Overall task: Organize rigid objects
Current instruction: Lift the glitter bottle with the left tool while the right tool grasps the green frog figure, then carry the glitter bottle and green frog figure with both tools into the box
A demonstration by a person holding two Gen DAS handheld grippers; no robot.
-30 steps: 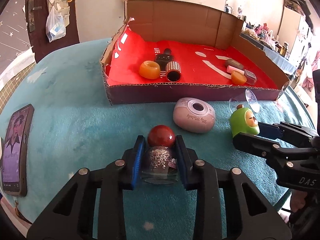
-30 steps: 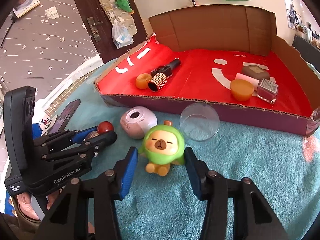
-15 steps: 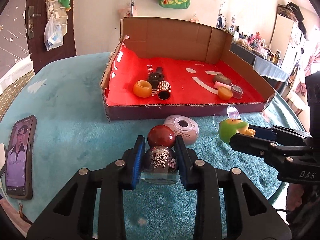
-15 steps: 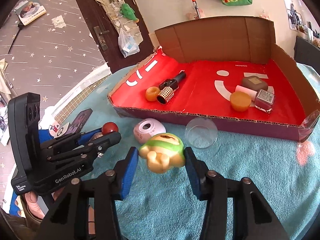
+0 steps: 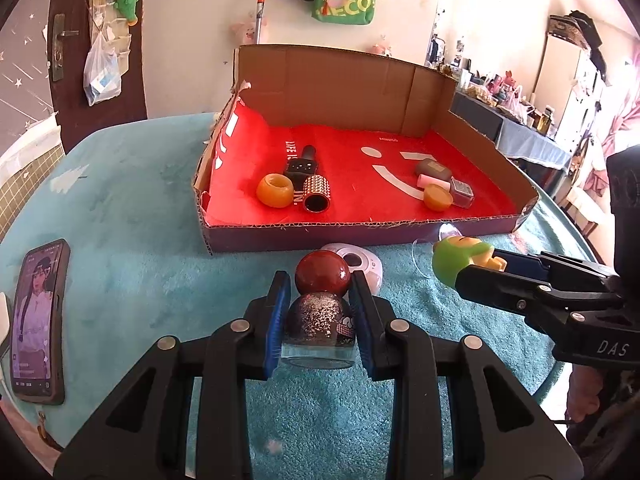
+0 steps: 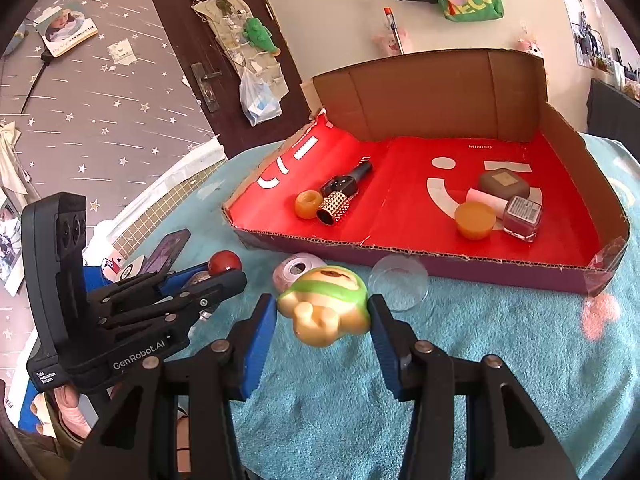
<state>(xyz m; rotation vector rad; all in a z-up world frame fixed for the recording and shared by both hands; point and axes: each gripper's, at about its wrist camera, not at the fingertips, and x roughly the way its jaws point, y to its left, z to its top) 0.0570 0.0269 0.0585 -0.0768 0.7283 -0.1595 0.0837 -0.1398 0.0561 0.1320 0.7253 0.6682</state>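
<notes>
My left gripper is shut on a glittery bottle with a red ball cap, held above the teal cloth. That left gripper also shows in the right wrist view, with the red cap poking out. My right gripper is shut on a green-hooded toy figure, tipped forward with its feet toward the camera. From the left wrist view the same right gripper carries the toy figure at the right. Ahead lies the cardboard box with a red floor, box.
In the box lie an orange ring, a studded microphone, an orange cap, a nail polish bottle and a brown case. A pink round speaker and a clear dome sit before the box. A phone lies at the left.
Both grippers have risen off the cloth with their objects. The toy has tipped from upright to face down, feet toward the right camera. The box now appears lower and farther.
</notes>
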